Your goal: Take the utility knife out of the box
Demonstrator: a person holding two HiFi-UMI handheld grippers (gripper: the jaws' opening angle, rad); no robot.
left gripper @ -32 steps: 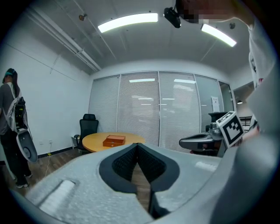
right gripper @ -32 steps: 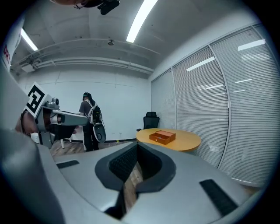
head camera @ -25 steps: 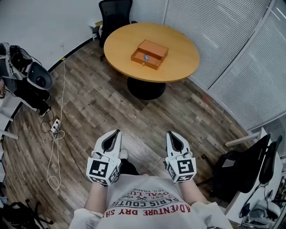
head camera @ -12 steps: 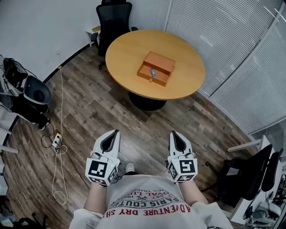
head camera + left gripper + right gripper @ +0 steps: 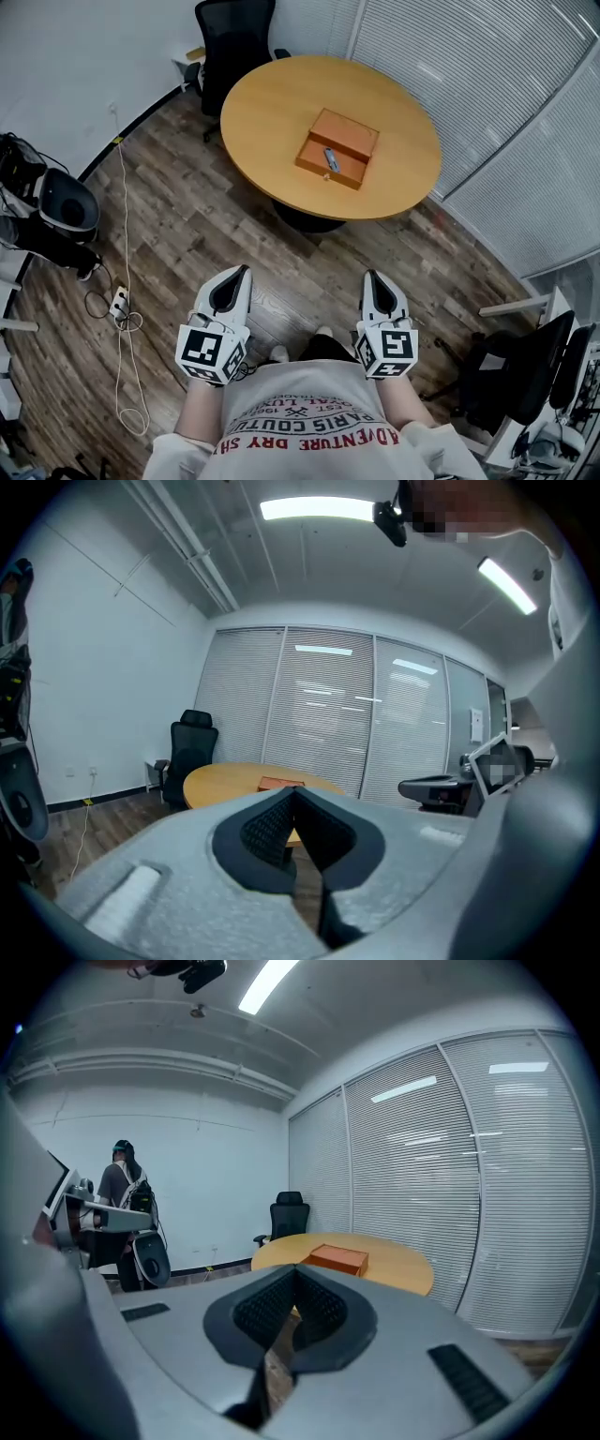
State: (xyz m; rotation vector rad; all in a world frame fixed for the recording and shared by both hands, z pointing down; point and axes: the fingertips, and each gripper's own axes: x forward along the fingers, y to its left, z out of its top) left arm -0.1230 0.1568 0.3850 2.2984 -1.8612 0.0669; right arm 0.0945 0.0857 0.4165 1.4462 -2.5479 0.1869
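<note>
The left hand-held gripper (image 5: pixel 242 274) and the right hand-held gripper (image 5: pixel 369 277) are held low in front of the person's body. They are side by side, apart from each other, and both point forward toward a round worktop (image 5: pixel 272 103). On each one the jaws are closed tip on tip, and nothing stands between them.

The box (image 5: pixel 314 156) is orange and stands open near the middle of the worktop, well ahead of both hand-held grippers. The knife (image 5: pixel 331 159) lies inside it, in the half that is nearer to the hand-held grippers. Neither hand-held gripper touches the knife. It is far in front, somewhat to the right of the left one and a little to the left of the right one. A stretch of wooden floor (image 5: pixel 187 234) lies between them and the worktop.

In the left gripper view the box shows just above the closed tips. In the right gripper view it shows above the tips and slightly to their right. In both of these views the knife is too small to make out. A black chair (image 5: pixel 230 37) stands beyond the worktop, on its far left side.
</note>
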